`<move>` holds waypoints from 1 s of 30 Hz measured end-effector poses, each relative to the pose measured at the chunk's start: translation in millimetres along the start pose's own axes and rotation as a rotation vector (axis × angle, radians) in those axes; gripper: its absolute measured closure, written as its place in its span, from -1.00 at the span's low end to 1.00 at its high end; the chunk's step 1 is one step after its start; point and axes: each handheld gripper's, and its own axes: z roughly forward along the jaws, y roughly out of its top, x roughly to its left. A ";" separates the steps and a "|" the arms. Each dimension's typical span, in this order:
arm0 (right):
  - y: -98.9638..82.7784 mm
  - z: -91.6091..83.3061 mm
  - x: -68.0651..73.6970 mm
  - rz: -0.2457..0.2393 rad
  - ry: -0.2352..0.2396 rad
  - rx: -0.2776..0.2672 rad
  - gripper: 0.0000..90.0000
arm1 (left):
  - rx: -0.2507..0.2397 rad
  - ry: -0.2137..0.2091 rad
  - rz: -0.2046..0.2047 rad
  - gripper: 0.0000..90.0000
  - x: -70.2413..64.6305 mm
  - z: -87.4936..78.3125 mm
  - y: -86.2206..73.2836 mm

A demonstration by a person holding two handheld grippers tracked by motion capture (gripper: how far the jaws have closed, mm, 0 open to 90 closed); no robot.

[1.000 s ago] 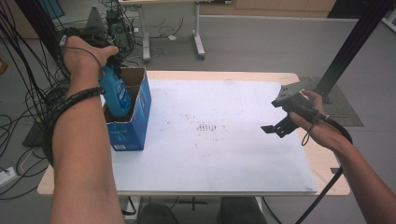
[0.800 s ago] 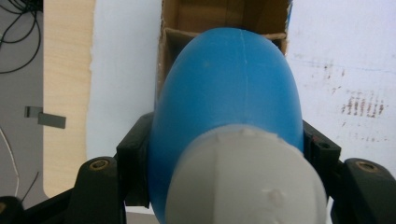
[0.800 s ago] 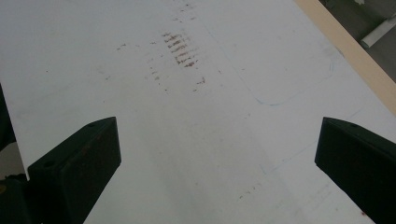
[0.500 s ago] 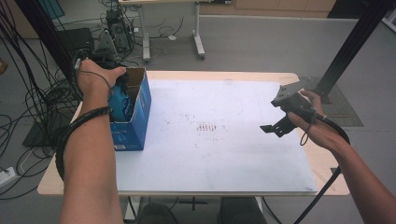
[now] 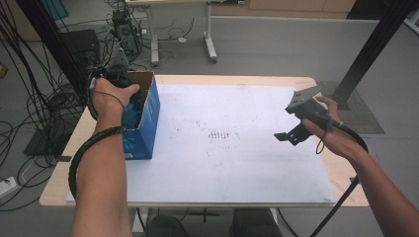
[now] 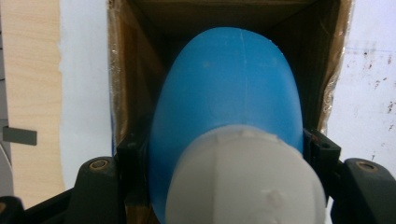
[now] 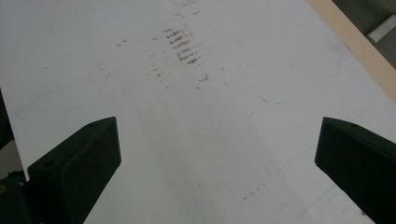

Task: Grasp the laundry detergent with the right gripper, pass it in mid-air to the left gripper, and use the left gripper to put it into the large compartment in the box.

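Note:
A blue bottle (image 6: 224, 93) with a white cap (image 6: 243, 182) is pinched between the black jaws of my left gripper (image 6: 227, 149). It hangs bottom-first inside the open cardboard box (image 6: 126, 93). From above, that box (image 5: 147, 129) is blue outside and stands at the table's left. My left hand (image 5: 109, 96) sits over its opening, with the bottle (image 5: 130, 114) partly down inside. My right gripper (image 5: 289, 137) hovers over the right part of the white sheet (image 5: 222, 163). Its jaws (image 7: 215, 144) are spread wide with nothing between them.
The white sheet carries dark scuff marks (image 5: 221, 134) near its middle and faint blue outlines (image 7: 299, 88). The wooden table edge (image 5: 341, 177) borders it. Cables (image 5: 29, 98), a black post (image 5: 368, 49) and another table's legs (image 5: 210, 39) stand on the floor around.
My left hand has come down with the blue bottle, from above the box's rim to inside its opening. The right gripper has stayed where it was.

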 end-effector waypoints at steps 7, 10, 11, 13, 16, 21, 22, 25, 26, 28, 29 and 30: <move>0.2 1.7 -0.7 0.003 0.003 0.004 -0.99 | -0.011 0.010 0.013 -0.19 -1.3 8.2 0.1; -0.7 2.2 -1.1 0.006 0.005 0.006 -0.99 | -0.018 0.011 0.013 -0.19 -0.6 11.4 -0.7; -1.0 2.3 -1.4 0.004 0.005 0.006 -0.99 | -0.019 0.012 0.014 -0.19 -0.2 13.1 -1.3; -1.4 2.2 -1.9 0.006 0.004 0.009 -0.99 | -0.017 0.011 0.014 -0.19 0.2 15.9 -2.1; -1.5 2.3 -2.1 0.006 0.004 0.009 -0.99 | -0.013 0.013 0.017 -0.19 0.4 21.0 -4.2; -1.4 4.2 -1.5 0.002 0.007 0.017 -0.99 | -0.015 0.006 0.020 -0.19 2.1 20.8 -6.3; -1.0 4.4 -1.3 0.002 0.007 0.017 -0.99 | -0.016 0.004 0.019 -0.19 2.5 20.9 -6.9; 0.5 4.6 -0.9 -0.001 0.008 0.021 -0.99 | -0.016 0.002 0.022 -0.19 2.9 20.8 -8.1; 1.3 4.4 -0.9 -0.004 0.007 0.021 -0.99 | -0.016 0.001 0.021 -0.19 3.1 20.8 -8.4; 3.6 3.4 -1.3 -0.008 0.005 0.022 -0.99 | -0.016 0.001 0.020 -0.19 3.3 20.8 -8.7; 4.7 2.8 -1.6 -0.011 0.003 0.023 -0.99 | -0.017 0.001 0.020 -0.19 3.1 21.0 -8.9; 6.0 1.9 -1.9 -0.013 0.003 0.023 -0.99 | -0.016 0.002 0.021 -0.19 2.9 21.0 -8.9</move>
